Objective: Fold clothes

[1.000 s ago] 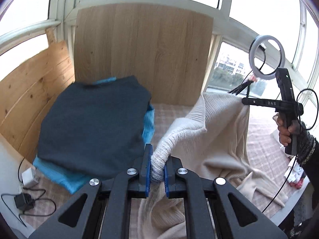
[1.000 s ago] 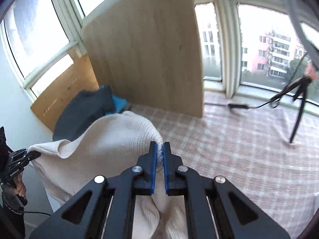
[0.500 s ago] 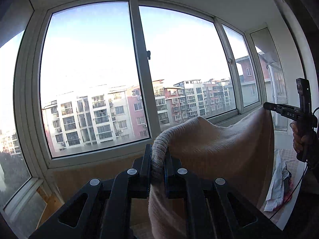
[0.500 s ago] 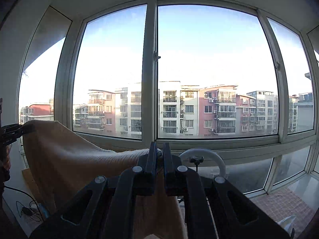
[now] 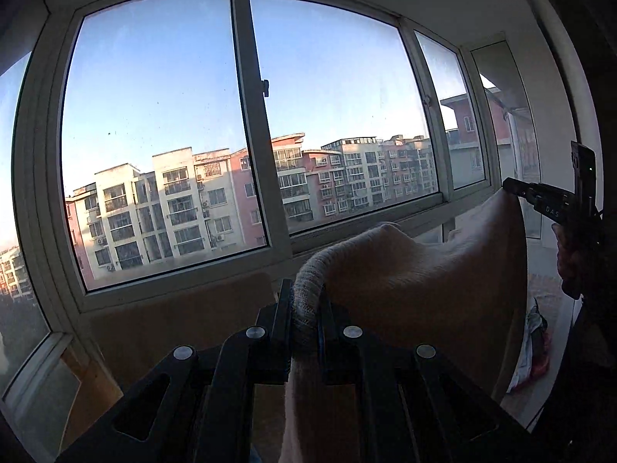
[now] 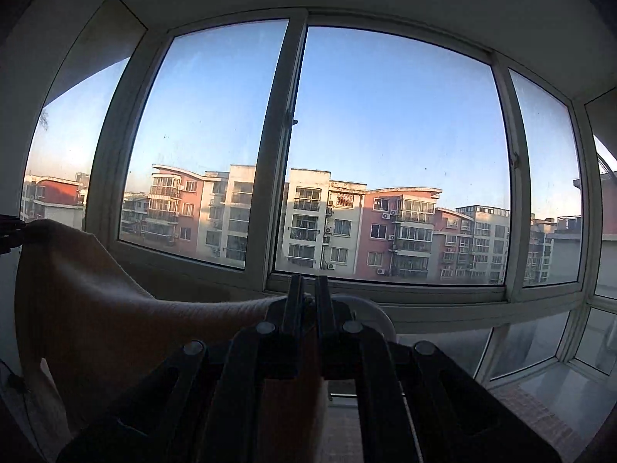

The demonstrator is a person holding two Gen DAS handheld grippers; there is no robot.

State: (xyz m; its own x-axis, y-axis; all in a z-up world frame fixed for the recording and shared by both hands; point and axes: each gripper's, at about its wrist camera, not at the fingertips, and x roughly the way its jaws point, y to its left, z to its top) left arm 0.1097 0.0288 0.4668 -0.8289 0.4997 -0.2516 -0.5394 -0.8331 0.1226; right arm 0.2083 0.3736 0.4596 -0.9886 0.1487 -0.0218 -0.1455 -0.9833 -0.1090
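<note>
The left hand-held gripper (image 5: 305, 301) is pinched tight on a thick, ribbed edge of the cream sweater (image 5: 416, 281). The knit bulges up between its two black fingers (image 5: 284, 305) and hangs down below them. From there the sweater spreads out to the right side of this hand-held gripper, up to a far corner. That corner is held by the right hand-held gripper (image 5: 509, 187), which a hand (image 5: 568, 258) grips by its handle. In the right wrist view, the right hand-held gripper (image 6: 307, 301) is closed almost all the way, with a thin bit of sweater (image 6: 115, 316) caught between its fingers (image 6: 295, 301). The cloth stretches away to its left and rises to a corner at the picture's edge. So the sweater hangs in the air between the two hand-held grippers. Straight ahead of both is a big window (image 6: 385, 154) with blue sky and blocks of flats (image 6: 316, 223) outside. A white ring (image 6: 380, 316) peeks out just behind the right hand-held gripper.
</note>
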